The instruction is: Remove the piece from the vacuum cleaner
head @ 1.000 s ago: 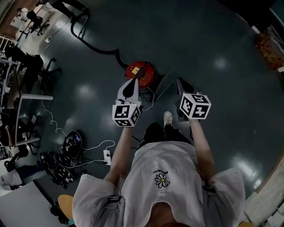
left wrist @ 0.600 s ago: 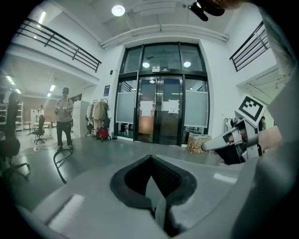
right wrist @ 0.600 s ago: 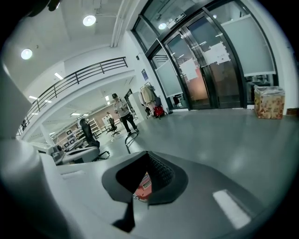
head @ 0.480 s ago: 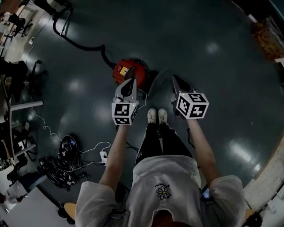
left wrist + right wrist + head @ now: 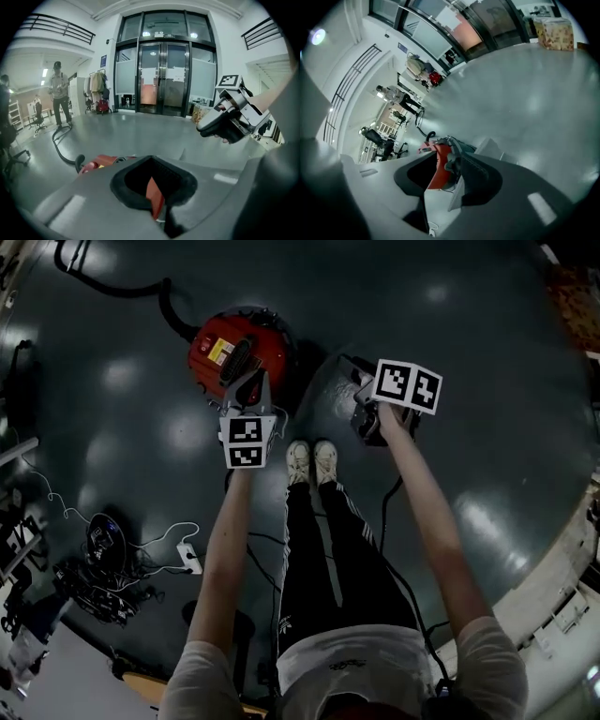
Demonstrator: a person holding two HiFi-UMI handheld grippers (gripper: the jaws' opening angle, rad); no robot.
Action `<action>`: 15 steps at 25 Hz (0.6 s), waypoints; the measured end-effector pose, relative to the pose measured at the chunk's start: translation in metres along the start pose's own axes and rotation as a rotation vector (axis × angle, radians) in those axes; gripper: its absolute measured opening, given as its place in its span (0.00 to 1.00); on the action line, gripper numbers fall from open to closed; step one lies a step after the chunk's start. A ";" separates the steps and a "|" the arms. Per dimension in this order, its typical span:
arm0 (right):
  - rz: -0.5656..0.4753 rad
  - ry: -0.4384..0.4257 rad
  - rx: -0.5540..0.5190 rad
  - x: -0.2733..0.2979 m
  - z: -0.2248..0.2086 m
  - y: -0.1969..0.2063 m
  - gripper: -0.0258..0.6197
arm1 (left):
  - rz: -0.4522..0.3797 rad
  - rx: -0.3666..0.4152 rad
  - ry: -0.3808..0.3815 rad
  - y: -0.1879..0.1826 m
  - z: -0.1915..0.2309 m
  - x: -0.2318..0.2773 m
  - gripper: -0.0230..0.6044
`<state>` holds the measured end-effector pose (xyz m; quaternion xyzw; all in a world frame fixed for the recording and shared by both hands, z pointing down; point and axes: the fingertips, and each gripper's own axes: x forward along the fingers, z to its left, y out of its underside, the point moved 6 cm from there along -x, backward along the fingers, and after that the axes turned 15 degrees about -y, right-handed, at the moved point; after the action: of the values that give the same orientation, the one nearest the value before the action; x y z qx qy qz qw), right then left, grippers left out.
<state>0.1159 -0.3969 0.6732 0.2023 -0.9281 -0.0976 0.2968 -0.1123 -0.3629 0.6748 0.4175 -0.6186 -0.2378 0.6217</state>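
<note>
Dark glossy floor, big lobby. Round red vacuum cleaner sits far-left, just past L gripper, jaws together, nothing gripped. R gripper jaws just been opening, now apart, empty, vac ahead.

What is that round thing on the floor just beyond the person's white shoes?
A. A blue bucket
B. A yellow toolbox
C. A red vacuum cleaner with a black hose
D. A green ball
C: the head view shows a round red vacuum cleaner on the dark floor beyond the shoes, with a black hose running off from it.
</note>
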 end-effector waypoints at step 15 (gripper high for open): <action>0.081 0.188 0.320 0.084 -0.105 0.015 0.33 | 0.082 0.095 0.034 0.065 -0.008 0.046 0.04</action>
<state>0.1107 -0.4267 0.8054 0.2175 -0.9074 0.0827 0.3501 -0.1133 -0.3635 0.7552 0.4246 -0.6353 -0.1753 0.6208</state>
